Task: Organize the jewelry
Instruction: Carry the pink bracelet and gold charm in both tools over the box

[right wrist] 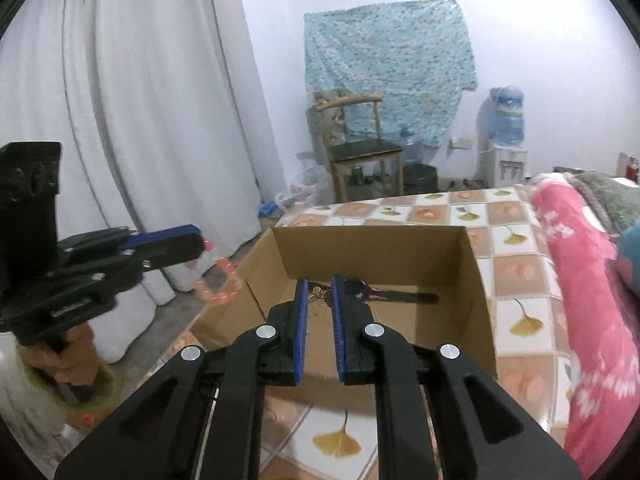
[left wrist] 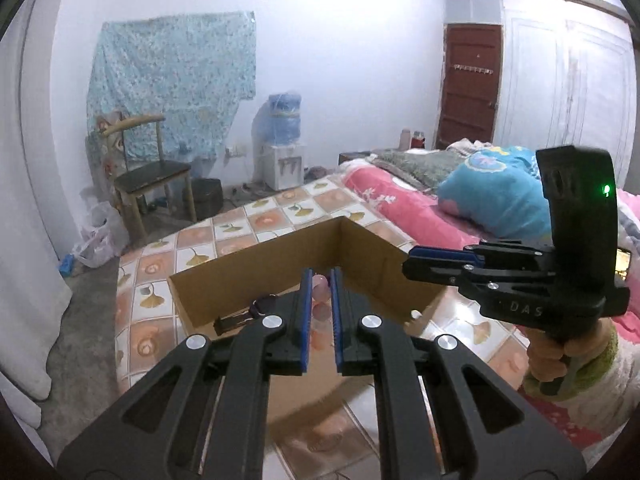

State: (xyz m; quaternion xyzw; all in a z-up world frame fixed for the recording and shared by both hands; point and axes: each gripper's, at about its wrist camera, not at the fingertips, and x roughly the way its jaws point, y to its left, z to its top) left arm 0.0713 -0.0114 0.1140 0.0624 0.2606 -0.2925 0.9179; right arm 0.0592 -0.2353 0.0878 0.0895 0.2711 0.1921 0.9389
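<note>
An open cardboard box (left wrist: 372, 254) (right wrist: 372, 252) stands on the bed. My left gripper (left wrist: 321, 276) (right wrist: 202, 242) is shut on a pink bead bracelet (left wrist: 322, 312) (right wrist: 222, 284). The bracelet dangles from its tips, left of the box in the right wrist view. Over the box, my right gripper (right wrist: 320, 282) (left wrist: 410, 262) is shut on a small gold butterfly piece (right wrist: 319, 295). That piece is hidden in the left wrist view. A dark strap with a purple part (right wrist: 384, 294) (left wrist: 244, 318) lies on the box floor. A hand holds each gripper's handle.
The bed has a tile-patterned sheet (right wrist: 516, 272), a pink quilt (left wrist: 400, 200) and a blue pillow (left wrist: 492, 196). Beyond it are a wooden chair (right wrist: 360, 152), a water dispenser (left wrist: 282, 148), a white curtain (right wrist: 132, 120) and a brown door (left wrist: 468, 84).
</note>
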